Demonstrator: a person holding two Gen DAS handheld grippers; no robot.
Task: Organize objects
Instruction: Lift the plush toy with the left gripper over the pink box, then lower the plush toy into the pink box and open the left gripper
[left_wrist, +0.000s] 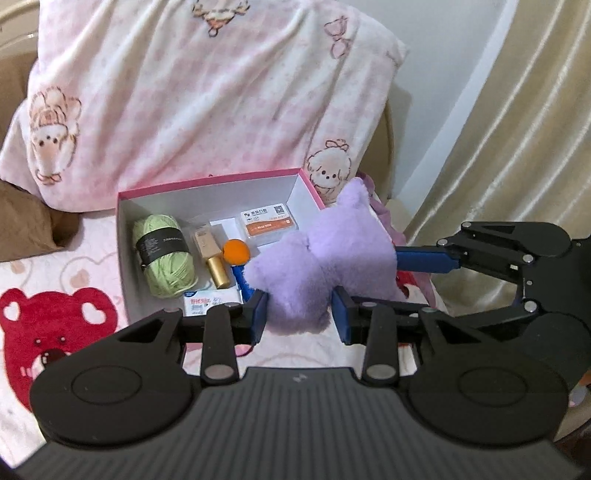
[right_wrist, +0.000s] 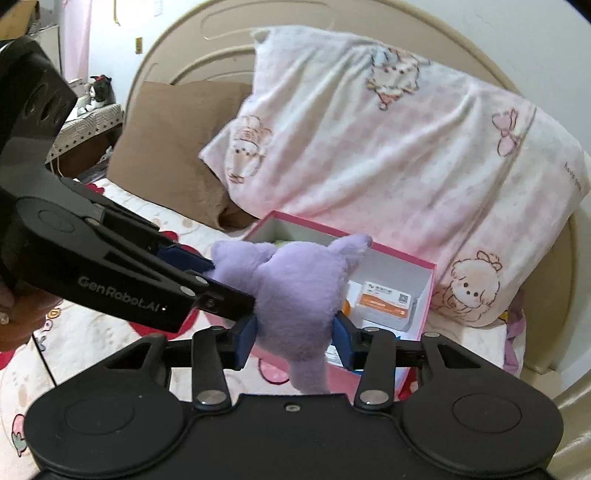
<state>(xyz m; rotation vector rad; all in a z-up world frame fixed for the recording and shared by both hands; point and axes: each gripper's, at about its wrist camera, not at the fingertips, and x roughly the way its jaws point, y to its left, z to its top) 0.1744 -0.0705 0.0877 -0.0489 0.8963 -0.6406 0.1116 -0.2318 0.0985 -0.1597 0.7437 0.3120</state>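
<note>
Left wrist view: left gripper (left_wrist: 300, 314) and right gripper (right_wrist: 293, 341) pinch purple plush (left_wrist: 325, 262)

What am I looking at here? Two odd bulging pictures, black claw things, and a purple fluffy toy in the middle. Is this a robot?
No robot: a person holds a pair of hand-held tongs in each hand, and each pair carries a wide-angle camera looking along its fingers. One picture comes from the left tongs, the other from the right tongs; each also shows the other pair reaching in from the side. Both pairs grip the purple plush toy, just above a pink-rimmed box on a bed. In the box lie green yarn, a gold-capped tube, an orange ball and a small orange-labelled packet. A patterned pillow leans behind.
</note>
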